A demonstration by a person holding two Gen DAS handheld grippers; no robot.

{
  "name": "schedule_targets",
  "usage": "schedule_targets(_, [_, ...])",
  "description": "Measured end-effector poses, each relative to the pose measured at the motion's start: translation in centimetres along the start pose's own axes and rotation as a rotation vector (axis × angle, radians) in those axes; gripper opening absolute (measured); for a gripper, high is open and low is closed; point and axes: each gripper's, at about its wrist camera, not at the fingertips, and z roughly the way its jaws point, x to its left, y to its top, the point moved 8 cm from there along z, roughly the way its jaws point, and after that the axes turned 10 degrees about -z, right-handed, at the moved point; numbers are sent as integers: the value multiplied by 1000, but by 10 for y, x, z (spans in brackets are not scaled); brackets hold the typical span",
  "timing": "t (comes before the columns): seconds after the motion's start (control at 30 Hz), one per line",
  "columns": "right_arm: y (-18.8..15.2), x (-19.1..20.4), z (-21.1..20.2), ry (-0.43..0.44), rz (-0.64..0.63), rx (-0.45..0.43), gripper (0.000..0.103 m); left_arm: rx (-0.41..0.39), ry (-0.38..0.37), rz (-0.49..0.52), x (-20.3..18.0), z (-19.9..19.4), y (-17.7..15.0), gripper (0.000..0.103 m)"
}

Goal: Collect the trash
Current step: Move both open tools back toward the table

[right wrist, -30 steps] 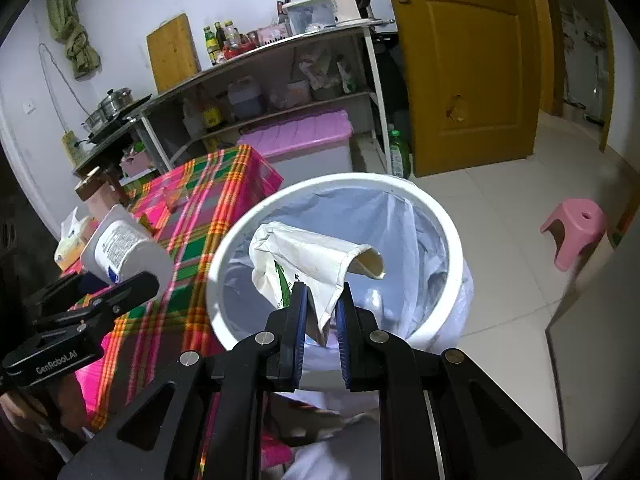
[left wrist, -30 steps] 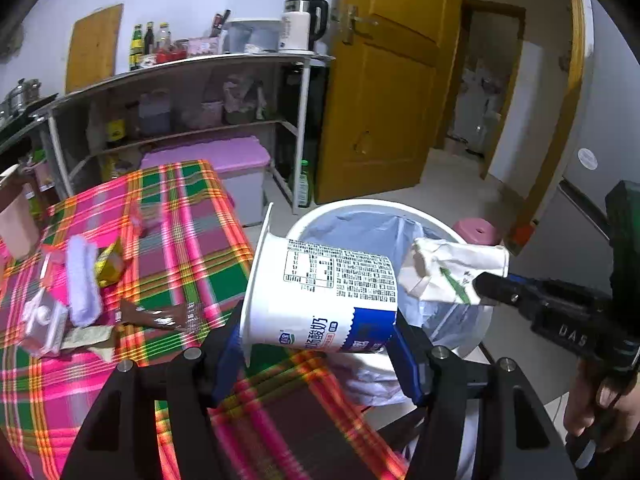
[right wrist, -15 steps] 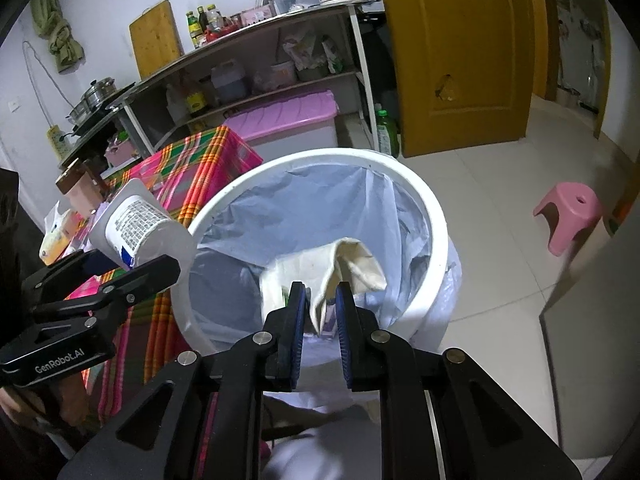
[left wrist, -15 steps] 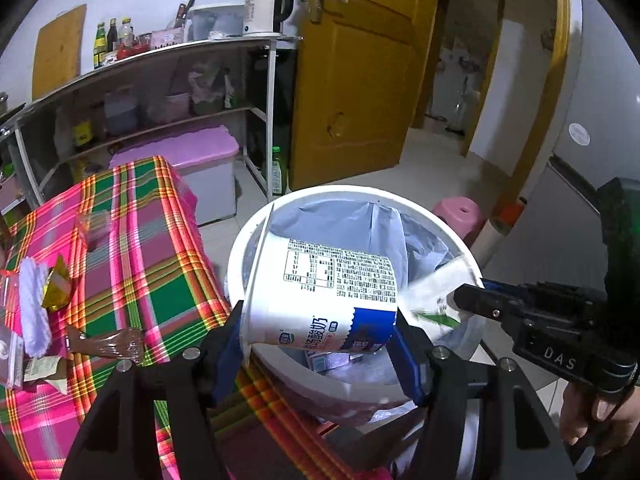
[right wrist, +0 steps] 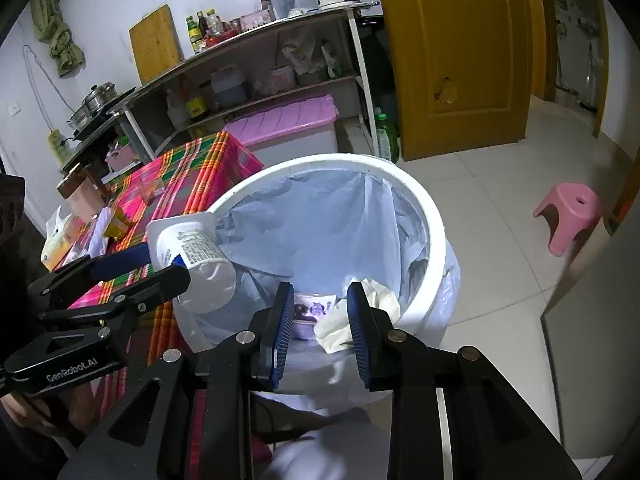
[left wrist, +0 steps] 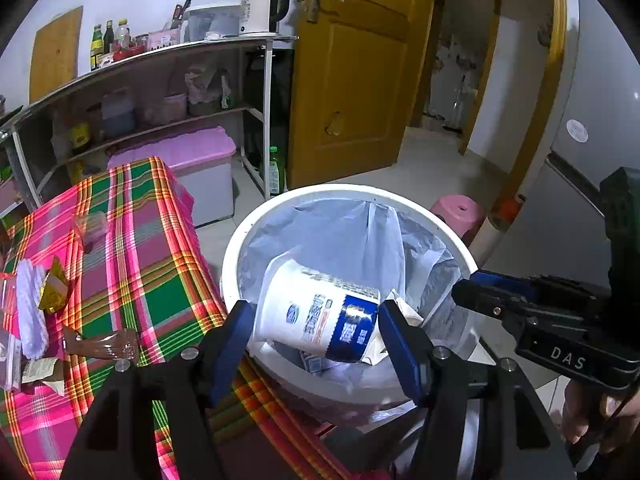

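Observation:
A white trash bin [left wrist: 240, 248] with a pale blue liner stands beside the plaid table; it also shows in the right wrist view [right wrist: 434, 216]. My left gripper [left wrist: 316, 334] is open over the bin's near rim, and the white and blue yogurt cup [left wrist: 320, 312] hangs tilted between its pads, free of them. The cup also shows in the right wrist view [right wrist: 196, 260]. My right gripper [right wrist: 318, 324] is open and empty over the bin. The crumpled white paper bag [right wrist: 380, 304] lies inside the bin below it.
The plaid table [left wrist: 152, 256] holds several wrappers, among them a brown one [left wrist: 100, 344] and a white cloth [left wrist: 28, 312]. A pink stool [right wrist: 570, 216], a pink-lidded storage box [right wrist: 288, 128], shelves and a yellow door [left wrist: 352, 72] stand around the bin.
My right gripper opened and the paper bag dropped into the bin. My left gripper moved over the bin and opened; the yogurt cup tilted and is slipping down.

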Motion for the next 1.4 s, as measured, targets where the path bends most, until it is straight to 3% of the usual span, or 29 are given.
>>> schedule_targets(0.57, [5,27,-27,31,-49,-51,29,-66,17,-38,13,-44,-1,65])
schedule_targets(1.4, [2,119,-45,131,-205,-93,29,-157,125,-168,83,-127,-35,65])
